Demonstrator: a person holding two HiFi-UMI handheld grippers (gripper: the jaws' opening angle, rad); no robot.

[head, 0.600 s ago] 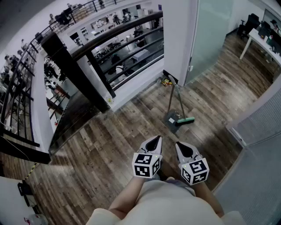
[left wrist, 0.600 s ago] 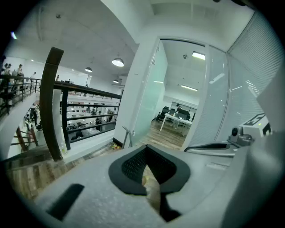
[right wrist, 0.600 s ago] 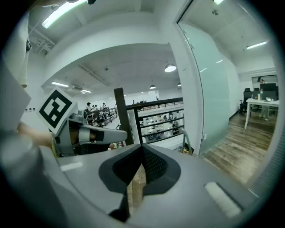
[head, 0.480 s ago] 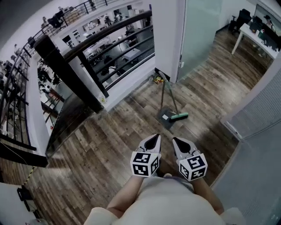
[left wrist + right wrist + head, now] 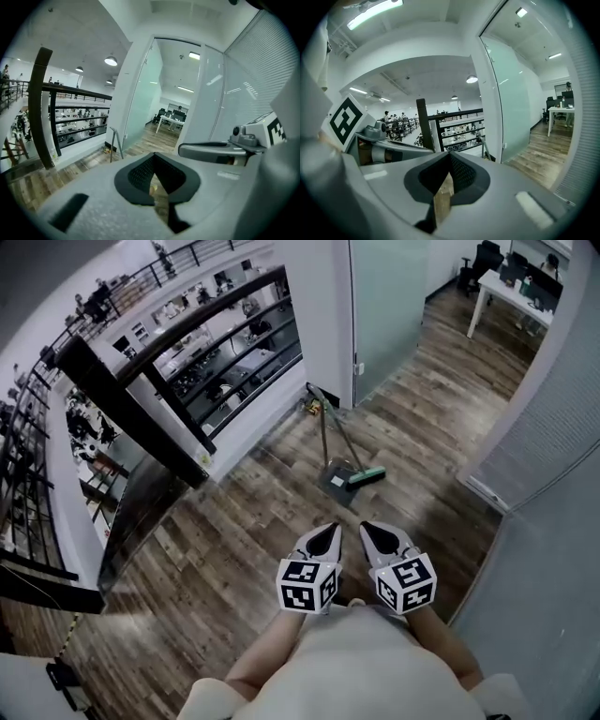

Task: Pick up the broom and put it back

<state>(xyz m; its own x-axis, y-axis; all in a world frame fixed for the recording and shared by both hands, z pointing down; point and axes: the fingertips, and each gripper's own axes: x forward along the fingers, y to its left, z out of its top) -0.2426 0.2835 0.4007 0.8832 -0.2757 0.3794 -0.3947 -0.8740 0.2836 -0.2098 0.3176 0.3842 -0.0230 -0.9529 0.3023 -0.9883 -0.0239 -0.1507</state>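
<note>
The broom (image 5: 365,476) has a green head resting on the wood floor and a long handle that leans up to the white wall corner. A grey dustpan (image 5: 335,483) with its own upright handle stands right beside it. Both grippers are held close to the body, side by side, well short of the broom. My left gripper (image 5: 329,530) is shut and empty, and my right gripper (image 5: 367,527) is shut and empty too. In the left gripper view the shut jaws (image 5: 153,156) point at the two thin handles (image 5: 116,143) ahead. The right gripper (image 5: 450,155) faces the railing.
A black railing (image 5: 202,320) over a glass balustrade runs along the left, with a lower floor beyond. A frosted glass door (image 5: 389,292) stands behind the broom. A white blind-covered wall (image 5: 553,418) bounds the right side. A white desk (image 5: 520,296) stands far off.
The broom and dustpan have shifted left and slightly nearer in the head view as the person moves toward them. Both grippers keep the same pose, shut and side by side.
</note>
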